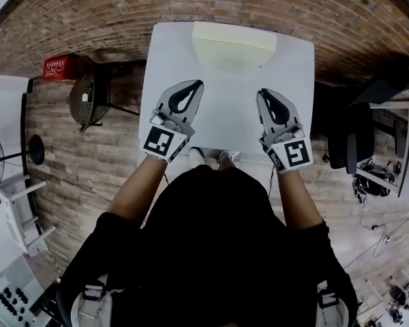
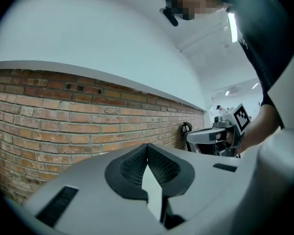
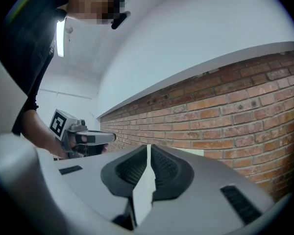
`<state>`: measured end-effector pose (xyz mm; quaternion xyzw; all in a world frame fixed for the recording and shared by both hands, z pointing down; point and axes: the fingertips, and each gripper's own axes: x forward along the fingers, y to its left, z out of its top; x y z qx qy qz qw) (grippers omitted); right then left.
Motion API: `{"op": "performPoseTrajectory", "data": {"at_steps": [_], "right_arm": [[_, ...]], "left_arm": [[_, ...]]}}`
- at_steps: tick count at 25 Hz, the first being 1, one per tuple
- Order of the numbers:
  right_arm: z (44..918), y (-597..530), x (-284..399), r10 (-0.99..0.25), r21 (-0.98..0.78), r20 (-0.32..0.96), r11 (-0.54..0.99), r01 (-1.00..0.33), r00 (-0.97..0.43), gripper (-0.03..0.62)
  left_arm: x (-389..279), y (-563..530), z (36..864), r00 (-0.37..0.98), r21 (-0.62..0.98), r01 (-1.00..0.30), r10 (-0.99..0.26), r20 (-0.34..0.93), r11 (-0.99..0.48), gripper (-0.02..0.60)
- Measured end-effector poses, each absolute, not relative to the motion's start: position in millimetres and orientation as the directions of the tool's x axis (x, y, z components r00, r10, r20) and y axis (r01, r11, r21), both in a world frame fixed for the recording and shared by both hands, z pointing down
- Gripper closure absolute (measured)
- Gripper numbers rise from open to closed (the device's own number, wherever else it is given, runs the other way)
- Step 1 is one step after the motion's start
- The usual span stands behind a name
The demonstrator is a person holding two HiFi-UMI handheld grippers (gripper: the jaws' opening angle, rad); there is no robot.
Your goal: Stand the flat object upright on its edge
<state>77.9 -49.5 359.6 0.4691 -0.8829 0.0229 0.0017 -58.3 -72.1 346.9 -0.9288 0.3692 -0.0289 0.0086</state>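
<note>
A pale cream flat slab (image 1: 233, 45) lies flat at the far end of the white table (image 1: 225, 125). My left gripper (image 1: 196, 83) hovers over the near left part of the table, short of the slab, with its jaws together and nothing between them. My right gripper (image 1: 262, 92) is level with it on the right, jaws also together and empty. In the left gripper view the dark pads (image 2: 132, 168) meet at the tip, and the right gripper (image 2: 220, 136) shows beyond. In the right gripper view the pads (image 3: 166, 168) meet likewise, with the left gripper (image 3: 83, 137) off to the side.
A red box (image 1: 60, 67) and a round fan (image 1: 88, 101) stand left of the table. A dark chair (image 1: 347, 142) sits to the right. A brick wall (image 2: 63, 116) runs behind the table. The person's body fills the near side.
</note>
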Motion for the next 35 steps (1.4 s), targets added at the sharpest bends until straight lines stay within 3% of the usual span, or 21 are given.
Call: {"op": "performPoseTrajectory", "data": {"at_steps": [2, 10, 24, 35], "right_arm": [[357, -40, 67, -0.828, -0.04, 0.025, 0.559, -0.828, -0.56, 0.586], [345, -8, 29, -0.841, -0.058, 0.05, 0.535, -0.843, -0.538, 0.588], [317, 35, 11, -0.857, -0.023, 0.041, 0.513, -0.858, -0.513, 0.588], [321, 41, 8, -0.858, -0.024, 0.055, 0.511, -0.859, -0.511, 0.588]], "left_arm": [[-62, -64, 345, 0.741, -0.047, -0.668, -0.67, 0.056, -0.743, 0.563], [-82, -30, 334, 0.776, -0.051, -0.627, -0.629, 0.047, -0.777, 0.563], [-80, 6, 317, 0.826, -0.045, -0.563, -0.564, 0.005, -0.825, 0.561], [-82, 15, 322, 0.833, -0.045, -0.551, -0.552, 0.042, -0.833, 0.561]]}}
